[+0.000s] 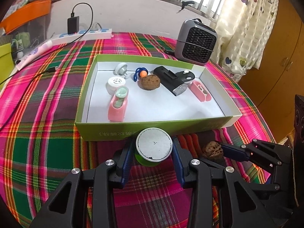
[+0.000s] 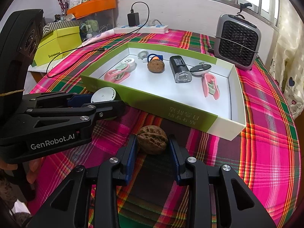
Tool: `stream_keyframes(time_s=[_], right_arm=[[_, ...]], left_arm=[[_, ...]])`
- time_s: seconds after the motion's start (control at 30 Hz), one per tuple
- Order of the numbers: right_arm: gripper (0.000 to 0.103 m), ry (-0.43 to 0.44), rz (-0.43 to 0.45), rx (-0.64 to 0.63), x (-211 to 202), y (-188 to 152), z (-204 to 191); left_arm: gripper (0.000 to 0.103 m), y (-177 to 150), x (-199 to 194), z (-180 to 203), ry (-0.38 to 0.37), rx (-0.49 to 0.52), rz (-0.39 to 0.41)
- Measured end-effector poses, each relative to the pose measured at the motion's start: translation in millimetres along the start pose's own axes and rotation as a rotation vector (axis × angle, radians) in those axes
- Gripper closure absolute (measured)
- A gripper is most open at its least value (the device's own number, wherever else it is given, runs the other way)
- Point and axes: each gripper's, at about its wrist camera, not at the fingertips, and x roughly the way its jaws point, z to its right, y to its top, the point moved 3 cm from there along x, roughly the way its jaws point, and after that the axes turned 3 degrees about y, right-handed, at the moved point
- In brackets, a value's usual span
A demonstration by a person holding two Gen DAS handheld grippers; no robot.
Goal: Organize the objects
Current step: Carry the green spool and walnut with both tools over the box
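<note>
Gripping jar (image 1: 154,148), left tongs (image 1: 154,163).

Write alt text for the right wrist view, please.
The right gripper straddles a walnut on a plaid tablecloth, its fingers not yet closed on it. The left gripper holds a white-lidded jar beside a green box of small items.

Two matte black plastic grippers, the left gripper (image 1: 154,166) and right gripper (image 2: 153,158), each with blue finger pads (image 2: 131,157), silver round screws (image 2: 191,159) and white "GenRobot.AI" lettering (image 2: 52,141).
</note>
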Motion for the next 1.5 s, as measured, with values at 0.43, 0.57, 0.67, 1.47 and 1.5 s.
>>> stream_keyframes(time_s=[0.43,0.57,0.67,1.47,1.5], right_arm=[[0.069,-0.001,0.000,0.000,0.3,0.0,0.3],[0.069,-0.001,0.000,0.000,0.2,0.0,0.4],[0.069,0.000,0.000,0.000,0.2,0.0,0.3],[0.069,0.002,0.018,0.005,-7.0,1.1,0.8],[0.069,0.003,0.022,0.004,-9.0,1.3,0.3]], left_arm=[[0.072,1.0,-2.7,-0.5,0.015,0.003,0.008],[0.072,1.1,-2.7,-0.5,0.019,0.005,0.008],[0.072,0.4,-3.0,0.1,0.018,0.005,0.008],[0.072,-1.0,-23.9,3.9,0.034,0.026,0.046],[0.072,-1.0,-25.5,4.0,0.034,0.027,0.049]])
